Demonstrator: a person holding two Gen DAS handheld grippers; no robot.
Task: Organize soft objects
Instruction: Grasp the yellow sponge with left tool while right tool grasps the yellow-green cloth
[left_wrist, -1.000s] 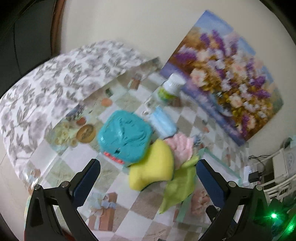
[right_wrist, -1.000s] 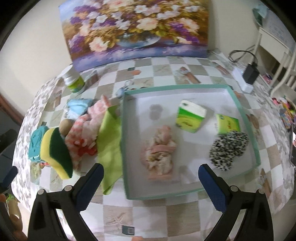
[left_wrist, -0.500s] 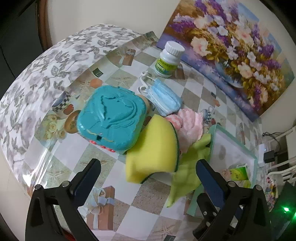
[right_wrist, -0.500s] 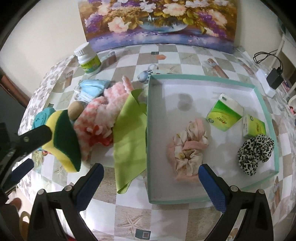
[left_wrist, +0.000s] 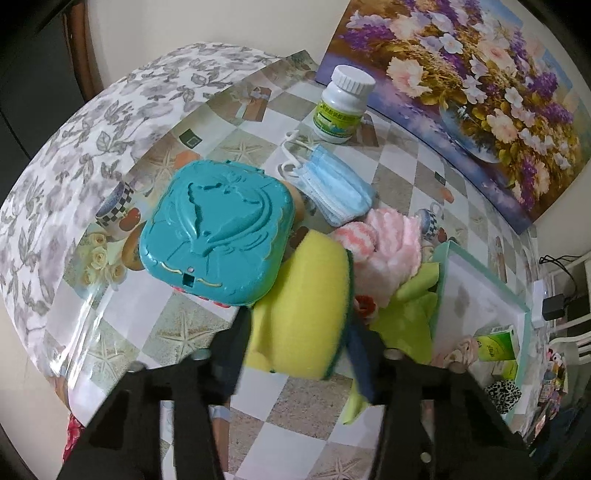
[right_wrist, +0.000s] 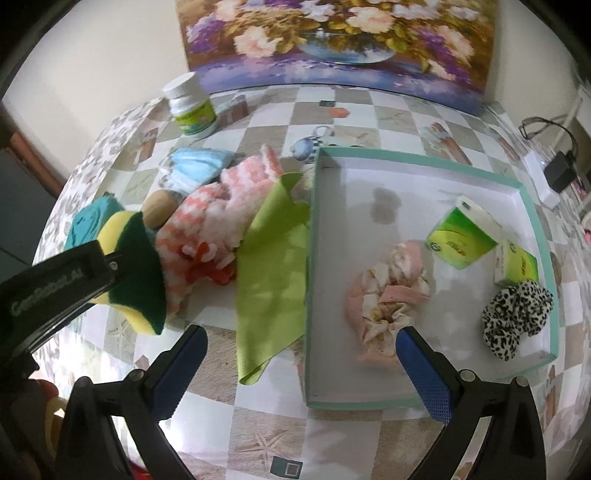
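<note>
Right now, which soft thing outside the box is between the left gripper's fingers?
The yellow sponge with the dark green side. The left gripper is closing on it; the pink towel and green cloth lie untouched.

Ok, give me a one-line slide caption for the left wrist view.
Left gripper closing its jaws around the yellow sponge, beside the teal case and pink towel.

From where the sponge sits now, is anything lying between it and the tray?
Yes. The pink fluffy cloth and the green cloth lie between the yellow sponge and the tray. The green cloth runs along the tray's near wall. The left hand-held gripper is closing around the sponge.
</note>
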